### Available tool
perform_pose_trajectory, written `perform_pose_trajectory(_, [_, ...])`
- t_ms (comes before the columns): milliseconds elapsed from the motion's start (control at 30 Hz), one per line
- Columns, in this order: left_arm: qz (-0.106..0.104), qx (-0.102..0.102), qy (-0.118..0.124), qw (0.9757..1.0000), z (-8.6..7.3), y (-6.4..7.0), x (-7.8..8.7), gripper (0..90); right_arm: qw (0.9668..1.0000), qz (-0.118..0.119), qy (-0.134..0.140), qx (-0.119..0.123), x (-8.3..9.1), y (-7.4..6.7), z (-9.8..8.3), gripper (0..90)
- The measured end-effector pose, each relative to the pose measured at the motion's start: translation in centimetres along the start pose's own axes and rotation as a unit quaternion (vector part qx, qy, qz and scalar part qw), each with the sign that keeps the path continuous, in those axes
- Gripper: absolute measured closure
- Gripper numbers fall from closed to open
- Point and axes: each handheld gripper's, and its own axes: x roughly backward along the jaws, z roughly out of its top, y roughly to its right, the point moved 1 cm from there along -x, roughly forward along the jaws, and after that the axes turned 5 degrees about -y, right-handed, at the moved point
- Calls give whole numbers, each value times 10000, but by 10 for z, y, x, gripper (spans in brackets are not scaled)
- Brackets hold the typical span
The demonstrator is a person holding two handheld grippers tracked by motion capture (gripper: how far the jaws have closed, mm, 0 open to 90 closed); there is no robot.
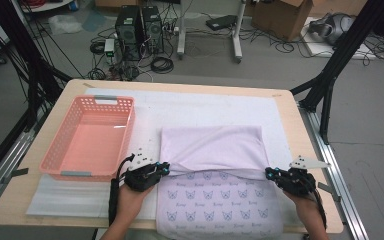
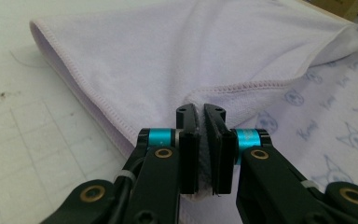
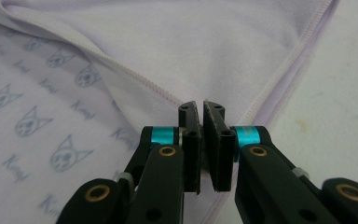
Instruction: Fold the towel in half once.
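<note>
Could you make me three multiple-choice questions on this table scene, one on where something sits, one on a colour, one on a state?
1. Where is the slotted plastic basket relative to the pale lilac cloth with cat-face print?
A. On top of it
B. To its left
C. To its right

2. What colour is the basket?
A. Salmon pink
B. Dark green
C. Black

3. How is the left tool set?
A. Wide open above the cloth
C. Shut on the basket rim
B. Shut on the cloth

Answers: 1 B, in the high view the basket stands left of the cloth on the wooden table. 2 A, its walls are salmon pink. 3 B, fabric shows pinched between its pads; the right tool grips the cloth likewise.
</note>
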Motion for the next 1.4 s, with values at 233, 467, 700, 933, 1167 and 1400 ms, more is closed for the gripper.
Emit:
perform_pose_trajectory(233, [-178, -87, 17, 9998, -11, 16, 14, 836, 10000, 32, 23, 80, 15, -15, -16, 852])
perform_pose_trajectory(467, [-348, -198, -56, 9992, -22, 30, 25, 831, 9998, 74, 128, 127, 40, -28, -32, 853])
perform_pose_trajectory(700, [-472, -304, -84, 9984, -32, 43, 37, 832, 9996, 115, 120, 215, 57, -42, -48, 853])
perform_pose_trajectory(933, [-651, -321, -113, 9973, -42, 54, 51, 832, 9995, 218, -5, 213, 64, -53, -63, 853])
perform_pose_trajectory(1167, [-953, -482, -219, 9940, -50, 70, 65, 760, 9994, 262, -97, 212, 81, -65, -79, 853])
perform_pose_trajectory(1400, [-744, -214, 8, 9970, -29, 48, 64, 410, 9999, 125, 57, 76, 80, -58, -70, 643])
